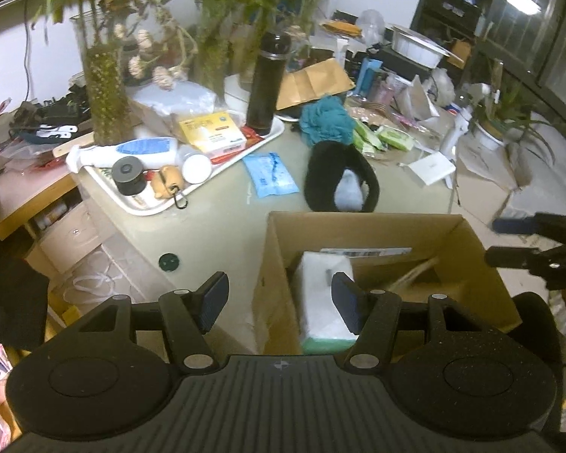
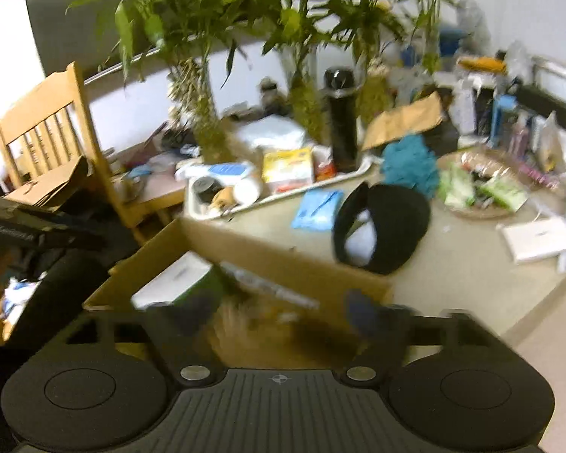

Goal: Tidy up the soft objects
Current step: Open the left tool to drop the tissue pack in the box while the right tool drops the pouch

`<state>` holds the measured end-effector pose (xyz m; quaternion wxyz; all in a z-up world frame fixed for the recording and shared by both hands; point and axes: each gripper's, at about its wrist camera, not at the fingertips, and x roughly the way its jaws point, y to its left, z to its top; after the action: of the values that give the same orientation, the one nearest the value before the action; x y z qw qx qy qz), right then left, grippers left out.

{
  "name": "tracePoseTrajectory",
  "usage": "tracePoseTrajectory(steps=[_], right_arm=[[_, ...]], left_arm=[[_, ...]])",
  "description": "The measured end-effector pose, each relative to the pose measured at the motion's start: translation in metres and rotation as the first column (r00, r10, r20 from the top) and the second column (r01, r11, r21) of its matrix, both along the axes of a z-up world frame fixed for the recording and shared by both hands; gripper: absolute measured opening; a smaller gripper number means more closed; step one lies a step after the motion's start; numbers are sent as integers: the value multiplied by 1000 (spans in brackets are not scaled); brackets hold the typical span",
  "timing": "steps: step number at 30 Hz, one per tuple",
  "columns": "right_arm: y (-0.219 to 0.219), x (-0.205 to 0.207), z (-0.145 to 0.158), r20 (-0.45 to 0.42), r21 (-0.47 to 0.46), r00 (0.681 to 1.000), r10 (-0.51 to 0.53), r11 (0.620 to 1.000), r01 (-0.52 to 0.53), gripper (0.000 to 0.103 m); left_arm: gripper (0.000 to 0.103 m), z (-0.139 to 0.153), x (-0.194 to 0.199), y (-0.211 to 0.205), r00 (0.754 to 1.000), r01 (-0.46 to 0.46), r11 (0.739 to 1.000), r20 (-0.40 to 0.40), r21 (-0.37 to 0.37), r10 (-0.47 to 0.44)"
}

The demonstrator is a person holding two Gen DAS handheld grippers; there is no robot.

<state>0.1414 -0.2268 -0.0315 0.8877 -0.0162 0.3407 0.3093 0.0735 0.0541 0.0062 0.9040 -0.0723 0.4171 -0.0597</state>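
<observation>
Left claw (image 1: 279,304) half open and empty over one cardboard box (image 1: 471,264), right claw (image 2: 279,311) wide open, empty, above the box, one white packet (image 1: 326,302) inside the box, one black slipper (image 1: 341,177) and one teal pouf (image 1: 326,119) on the table (image 1: 222,204) beyond the box

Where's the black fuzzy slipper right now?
The black fuzzy slipper lies on the table just beyond the cardboard box, centre of the left wrist view, with the teal pouf behind it and the blue packet to its left.
</observation>
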Motion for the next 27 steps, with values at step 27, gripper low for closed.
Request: tracePoseTrajectory(steps=[27], right_arm=[[-8,-4,-8,30,-72,996,-80,994,82,103]], left_arm=[[60,9,-5,7,993,50,996,100,70,-57]])
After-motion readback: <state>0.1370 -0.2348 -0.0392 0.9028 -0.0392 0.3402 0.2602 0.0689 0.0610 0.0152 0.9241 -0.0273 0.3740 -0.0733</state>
